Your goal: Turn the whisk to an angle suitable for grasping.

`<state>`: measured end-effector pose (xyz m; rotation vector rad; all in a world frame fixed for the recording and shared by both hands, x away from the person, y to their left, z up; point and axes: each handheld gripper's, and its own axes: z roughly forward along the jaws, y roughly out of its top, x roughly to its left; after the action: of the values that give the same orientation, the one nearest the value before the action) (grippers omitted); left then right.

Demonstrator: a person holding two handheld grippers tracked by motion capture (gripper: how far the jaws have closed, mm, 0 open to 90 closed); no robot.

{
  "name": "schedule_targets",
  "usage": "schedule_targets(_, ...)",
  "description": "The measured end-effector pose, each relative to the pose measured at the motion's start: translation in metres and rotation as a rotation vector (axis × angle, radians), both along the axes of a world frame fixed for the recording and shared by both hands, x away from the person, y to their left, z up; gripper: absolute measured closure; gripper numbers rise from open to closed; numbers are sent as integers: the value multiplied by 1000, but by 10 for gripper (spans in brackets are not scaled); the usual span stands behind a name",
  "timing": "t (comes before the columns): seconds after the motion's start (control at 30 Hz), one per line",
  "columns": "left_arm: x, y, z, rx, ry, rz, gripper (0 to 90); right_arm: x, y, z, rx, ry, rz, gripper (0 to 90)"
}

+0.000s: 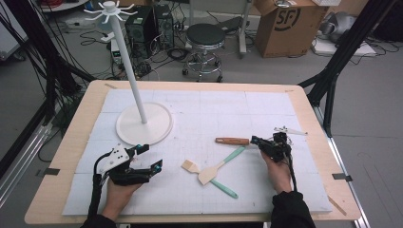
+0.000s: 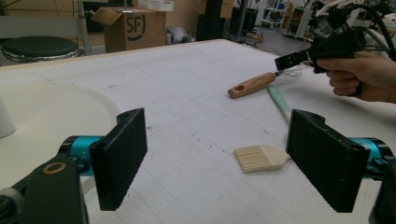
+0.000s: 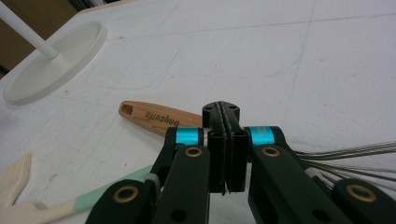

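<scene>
The work in hand looks like picking up kitchen utensils from the desk [image 1: 228, 109], probably for hanging on the hooked stand [image 1: 145, 124]; that is a judgement from the layout. The step appears to be the approach to the whisk [image 1: 232, 141], with no lift begun.

The right tool [image 1: 254, 140] is sitting low over the desk with its jaws pressed fully together and nothing visible between the pads. In the right gripper view the right tool [image 3: 221, 109] is pointing at the whisk's wooden handle [image 3: 154, 117], which is lying just beyond its tips, while the wires [image 3: 345, 151] are running off beside and beneath its body. Whether a wire is being touched cannot be told.

The left tool [image 1: 151, 156] is hovering with its jaws wide and empty. The ridged cream spatula [image 2: 259, 157] is lying on the desk just ahead of its far jaw, the mint-handled spatula [image 2: 280, 102] is lying farther ahead, and the stand's base [image 2: 46, 107] is lying just beyond its near jaw.

The next move is calling for the right tool to spread its jaws, straddle the handle ahead of it, and close across its width before raising it toward the stand.
</scene>
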<state>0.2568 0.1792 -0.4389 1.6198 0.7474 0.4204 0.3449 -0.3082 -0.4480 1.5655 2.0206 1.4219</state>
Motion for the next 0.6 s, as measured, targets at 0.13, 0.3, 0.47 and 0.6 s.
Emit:
schedule_targets(0.13, -1, 2, 0, 0, 2, 4, 212, 1, 1, -1, 2, 5, -3, 900)
schedule_targets(0.3, -2, 0, 0, 3, 1, 4, 213, 1, -1, -1, 7, 2, -7, 900)
schedule_targets(0.47, -2, 1, -1, 7, 2, -1, 213, 6, -3, -6, -4, 27, -17, 900)
schedule_targets(0.6, -3, 4, 0, -5, -4, 10, 212, 9, -3, -9, 13, 36, -16, 900)
